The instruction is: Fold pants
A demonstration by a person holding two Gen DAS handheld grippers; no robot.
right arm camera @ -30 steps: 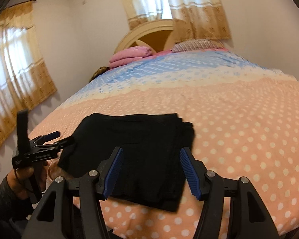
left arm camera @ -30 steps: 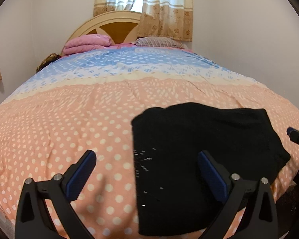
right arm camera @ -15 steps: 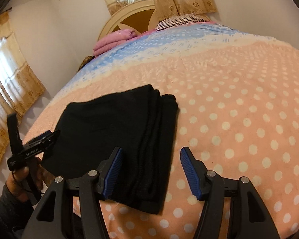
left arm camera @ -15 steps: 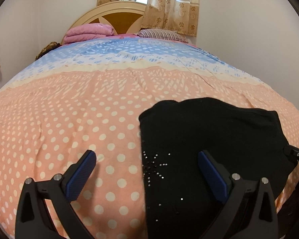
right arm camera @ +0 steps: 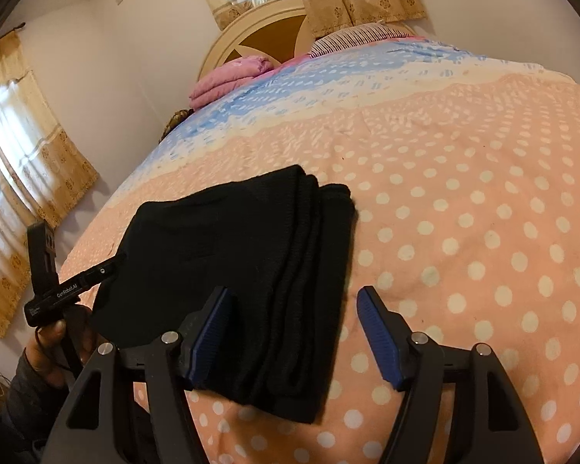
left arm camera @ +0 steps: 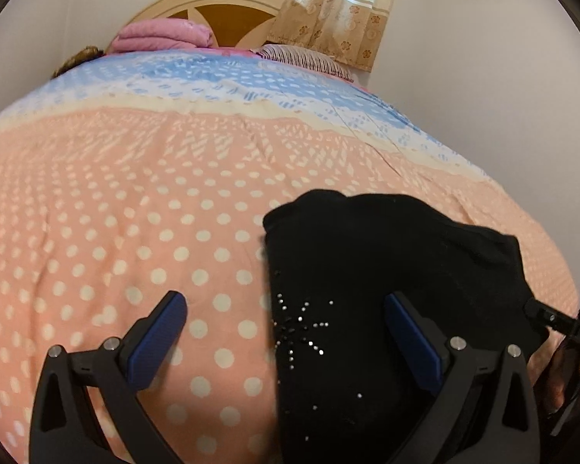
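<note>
Black pants (left arm camera: 386, 290) lie folded on the polka-dot bedspread, with small rhinestones near their left edge. In the right wrist view the pants (right arm camera: 243, 263) show stacked folded edges on their right side. My left gripper (left arm camera: 286, 321) is open and empty, just above the pants' left edge, one finger over the bedspread, one over the fabric. My right gripper (right arm camera: 294, 324) is open and empty, straddling the pants' right folded edge near the bed's front. Each gripper shows at the other view's edge: the right one (left arm camera: 560, 324), the left one (right arm camera: 65, 290).
The bedspread (left arm camera: 135, 212) is peach with white dots, blue near the headboard (left arm camera: 220, 15). A folded pink blanket (left arm camera: 162, 36) and striped pillow (left arm camera: 305, 62) lie at the head. Curtains (right arm camera: 19, 178) hang left. Walls close in on both sides.
Both grippers have moved forward and lower toward the pants, which now appear larger. The jaws stayed open. The pants have not moved.
</note>
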